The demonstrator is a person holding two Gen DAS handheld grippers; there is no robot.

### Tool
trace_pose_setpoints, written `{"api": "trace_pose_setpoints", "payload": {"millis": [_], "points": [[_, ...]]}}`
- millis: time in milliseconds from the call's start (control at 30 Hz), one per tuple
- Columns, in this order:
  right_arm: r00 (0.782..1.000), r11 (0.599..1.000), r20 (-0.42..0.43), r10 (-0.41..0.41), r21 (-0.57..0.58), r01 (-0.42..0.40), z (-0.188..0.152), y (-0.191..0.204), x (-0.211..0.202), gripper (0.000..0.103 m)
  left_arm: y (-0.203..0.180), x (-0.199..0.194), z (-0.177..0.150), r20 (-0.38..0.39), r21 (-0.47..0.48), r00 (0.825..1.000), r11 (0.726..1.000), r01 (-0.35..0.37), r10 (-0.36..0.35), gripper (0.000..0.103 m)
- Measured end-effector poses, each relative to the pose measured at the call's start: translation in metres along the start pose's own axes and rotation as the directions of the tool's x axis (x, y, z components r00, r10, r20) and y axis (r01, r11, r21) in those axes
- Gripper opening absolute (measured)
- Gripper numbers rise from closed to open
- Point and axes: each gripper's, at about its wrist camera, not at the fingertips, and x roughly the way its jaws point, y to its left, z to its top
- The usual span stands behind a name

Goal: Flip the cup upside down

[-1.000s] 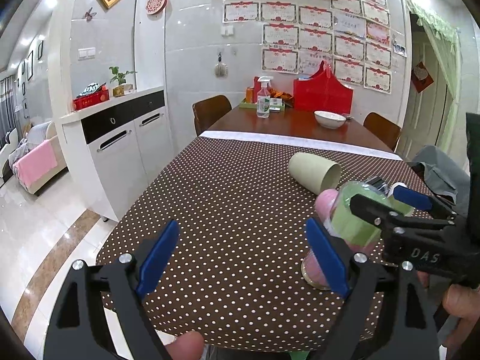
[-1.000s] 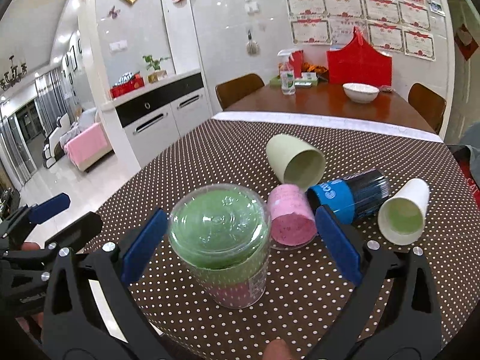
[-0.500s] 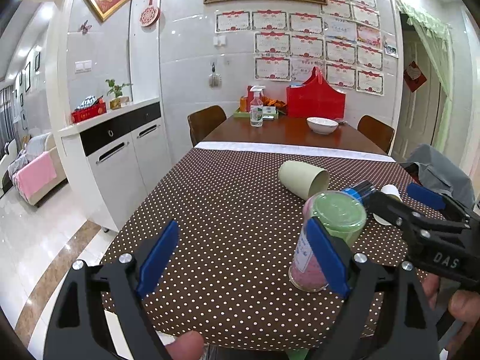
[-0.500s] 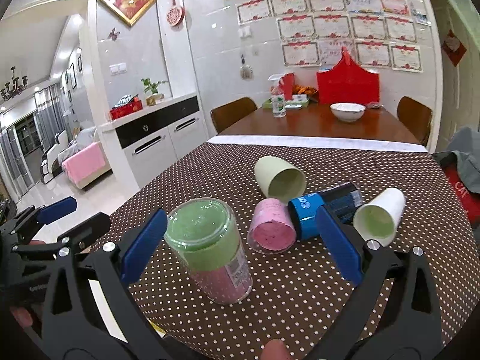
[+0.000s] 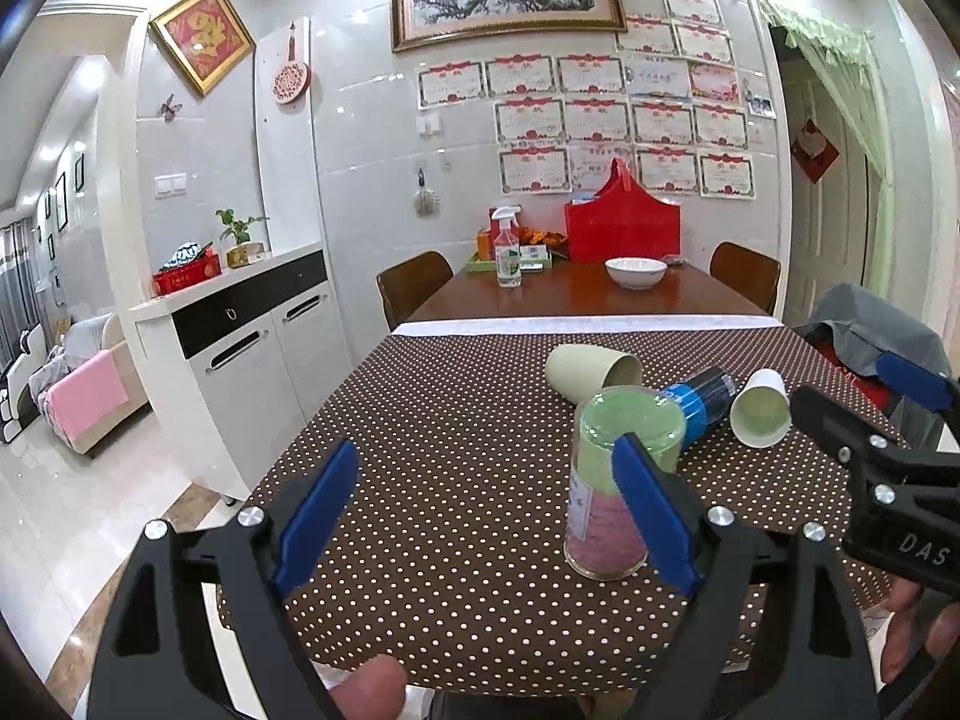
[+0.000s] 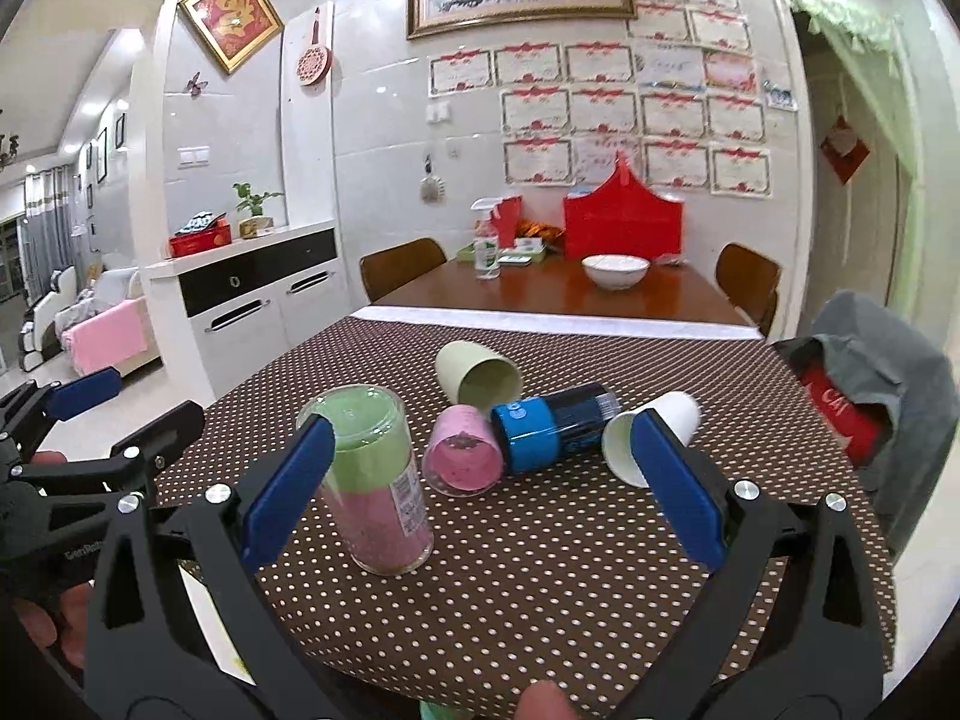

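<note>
A clear cup with a green and pink inside (image 5: pixel 606 480) (image 6: pixel 375 480) stands mouth-down on the dotted tablecloth near the front edge. My right gripper (image 6: pixel 480 492) is open and empty, pulled back behind the cup, with its left pad beside it. My left gripper (image 5: pixel 486 516) is open and empty, left of the cup. Lying on their sides behind it are a pink cup (image 6: pixel 462 456), a blue cup (image 6: pixel 552 426) (image 5: pixel 699 402), a beige cup (image 6: pixel 480 372) (image 5: pixel 591 369) and a white paper cup (image 6: pixel 645 435) (image 5: pixel 759 411).
The brown dotted tablecloth (image 5: pixel 450 420) ends at a bare wooden table part with a white bowl (image 5: pixel 635 272), spray bottle (image 5: pixel 507 252) and red bag (image 5: pixel 621 228). A chair with grey clothing (image 6: pixel 870 372) stands at the right. A white cabinet (image 5: pixel 240 324) stands left.
The right gripper let go of the green and pink cup and drew back. The cup went from tilted to standing mouth-down. Both wrist views pulled back and up.
</note>
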Motion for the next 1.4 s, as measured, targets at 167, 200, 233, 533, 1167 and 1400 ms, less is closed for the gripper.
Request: {"api": "trace_pose_setpoints", "payload": {"millis": [167,200,233,533,1167,1400], "points": [[0.999,0.999,0.02,-0.036,-0.003,0.036,0.0,0.0,-0.018,0.097,-0.003,-0.01,-0.002,0.017,0.009,1.0,1.0,0.003,-0.003,0.085],[0.999,0.999,0.023,-0.039,-0.002,0.039,0.0,0.001,-0.02,0.097,-0.003,-0.012,-0.003,0.02,0.012,1.0,1.0,0.002,-0.002,0.085],[0.999,0.999,0.026,-0.045,0.001,0.045,0.0,0.0,-0.023,0.097,-0.003,-0.016,-0.004,0.029,0.008,1.0,1.0,0.001,-0.001,0.085],[0.996,0.997,0.044,-0.078,0.009,0.077,-0.001,0.003,-0.037,0.097,0.002,-0.025,-0.008,0.055,-0.011,0.998,1.0,-0.009,0.01,0.085],[0.994,0.996,0.067,-0.091,0.021,0.09,0.002,0.007,-0.048,0.097,-0.003,-0.047,-0.002,0.125,0.016,0.992,1.0,-0.027,0.024,0.085],[0.994,0.996,0.062,-0.091,0.03,0.089,0.003,0.006,-0.049,0.097,0.004,-0.049,-0.001,0.129,-0.013,0.992,1.0,0.003,-0.001,0.085]]}}
